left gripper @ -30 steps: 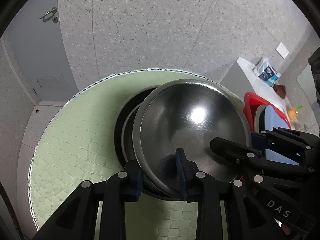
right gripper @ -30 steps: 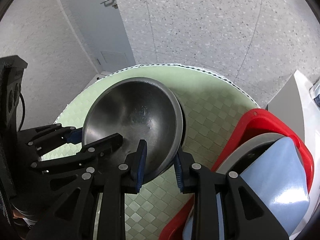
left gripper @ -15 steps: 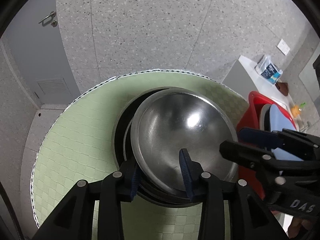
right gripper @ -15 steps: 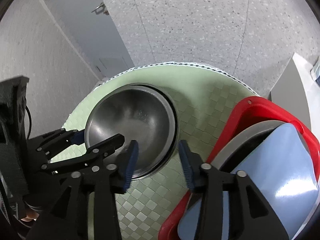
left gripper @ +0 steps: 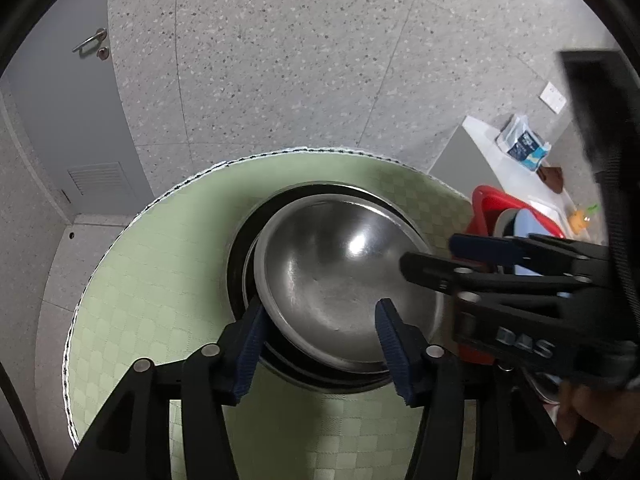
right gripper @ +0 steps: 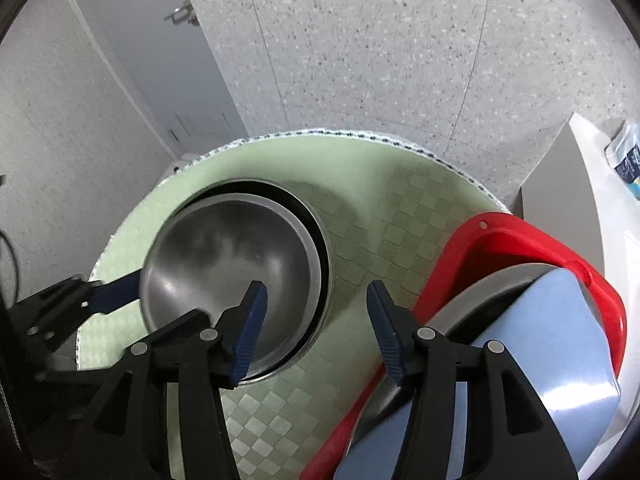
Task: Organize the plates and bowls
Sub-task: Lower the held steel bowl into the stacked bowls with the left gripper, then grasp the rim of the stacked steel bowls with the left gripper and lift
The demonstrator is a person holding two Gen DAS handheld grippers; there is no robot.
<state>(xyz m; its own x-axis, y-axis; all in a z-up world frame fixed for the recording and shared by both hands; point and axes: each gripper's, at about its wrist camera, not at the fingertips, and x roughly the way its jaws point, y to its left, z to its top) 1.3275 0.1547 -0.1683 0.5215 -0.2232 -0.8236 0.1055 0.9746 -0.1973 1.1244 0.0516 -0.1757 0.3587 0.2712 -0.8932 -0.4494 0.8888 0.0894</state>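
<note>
A steel bowl (left gripper: 340, 276) lies nested in a stack of steel bowls with a dark outer rim (left gripper: 240, 248) on the round green mat (left gripper: 152, 300). It also shows in the right wrist view (right gripper: 232, 264). My left gripper (left gripper: 320, 340) is open, its fingers astride the bowl's near rim without clamping it. My right gripper (right gripper: 314, 332) is open and empty, above the mat between the bowl stack and the red basket (right gripper: 520, 236). The right gripper also shows in the left wrist view (left gripper: 436, 256).
The red basket holds a blue plate (right gripper: 552, 352) and grey plates (right gripper: 488, 292) standing on edge. A white cabinet (left gripper: 480, 152) with a packet (left gripper: 524, 144) stands at the right. A grey door (left gripper: 52, 92) is at the left. The floor is speckled grey.
Both grippers have opened and let go of the steel bowl, which has settled down into the stack. The right gripper has drawn back to the right, toward the red basket.
</note>
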